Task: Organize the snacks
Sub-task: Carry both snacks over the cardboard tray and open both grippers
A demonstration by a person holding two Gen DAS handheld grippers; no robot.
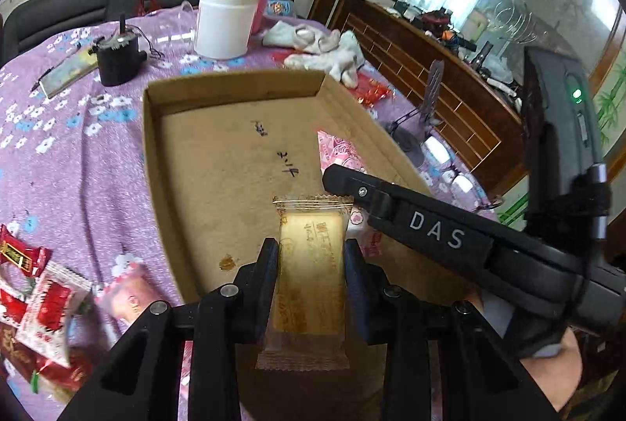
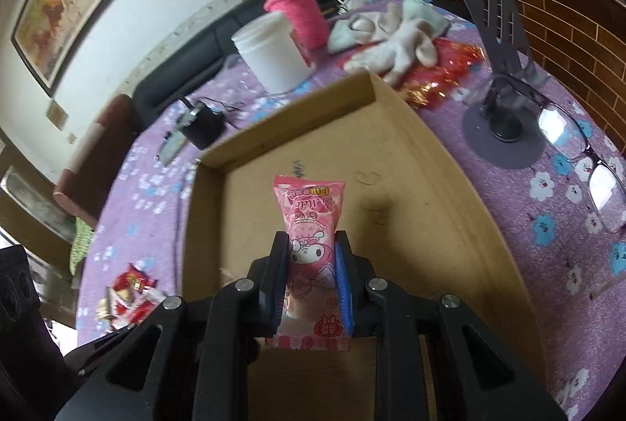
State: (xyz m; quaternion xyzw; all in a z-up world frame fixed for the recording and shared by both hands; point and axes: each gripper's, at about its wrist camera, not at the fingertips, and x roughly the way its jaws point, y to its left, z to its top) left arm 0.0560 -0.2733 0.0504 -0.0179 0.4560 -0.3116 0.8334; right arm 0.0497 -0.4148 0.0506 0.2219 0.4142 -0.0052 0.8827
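Left wrist view: cardboard tray [image 1: 176, 131], right gripper [image 1: 332, 182] crossing it, left gripper [image 1: 312, 256] clamped on a yellow wrapped biscuit [image 1: 311, 264]. Only the right wrist view shows the right gripper [image 2: 311, 249] clamping a pink snack packet [image 2: 309, 221] above the tray, plus eyeglasses [image 2: 579, 155].

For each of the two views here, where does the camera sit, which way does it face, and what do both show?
Left wrist: sits on the left claw, looks down along it at the cardboard tray; its fingers grip a golden snack packet; the right claw crosses in.
Right wrist: sits on the right claw, looks down into the tray; holds a pink snack packet.
Shared: tray, white jar.
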